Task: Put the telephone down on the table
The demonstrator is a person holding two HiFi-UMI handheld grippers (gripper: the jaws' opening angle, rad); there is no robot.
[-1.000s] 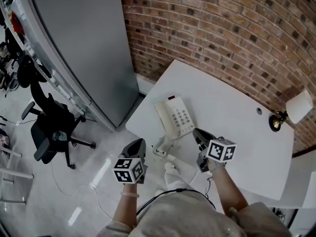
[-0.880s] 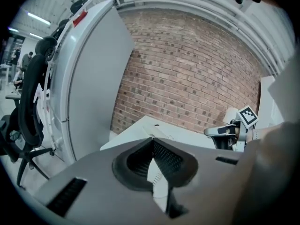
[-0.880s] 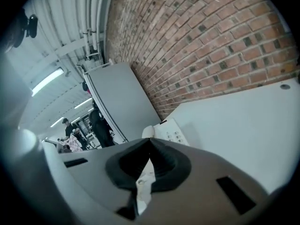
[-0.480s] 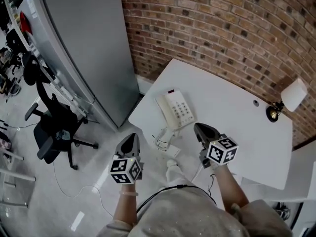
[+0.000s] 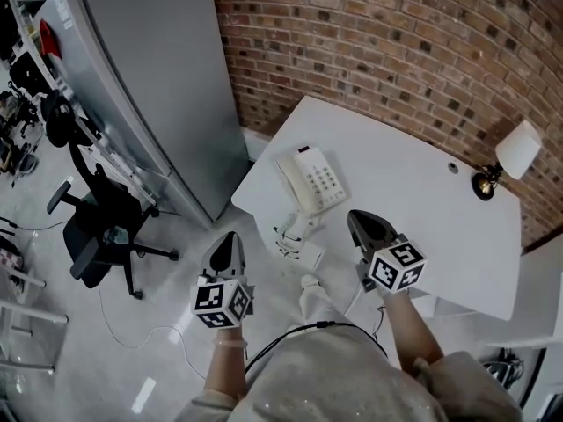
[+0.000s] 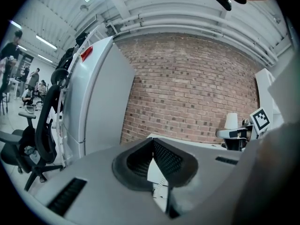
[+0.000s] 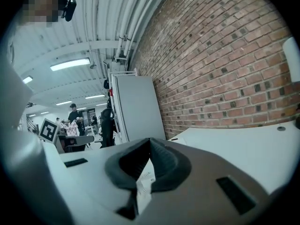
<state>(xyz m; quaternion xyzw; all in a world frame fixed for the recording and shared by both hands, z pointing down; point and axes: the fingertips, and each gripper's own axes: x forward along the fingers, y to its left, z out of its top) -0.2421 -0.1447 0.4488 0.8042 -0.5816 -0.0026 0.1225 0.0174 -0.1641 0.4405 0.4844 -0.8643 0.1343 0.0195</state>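
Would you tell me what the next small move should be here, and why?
Probably just draw both tongs back and leave it. The telephone already sits flat on the table, and the left tongs and right tongs are shut, empty and clear of it. The handset seems to lie beside it at the near edge; whether it overhangs I cannot tell.
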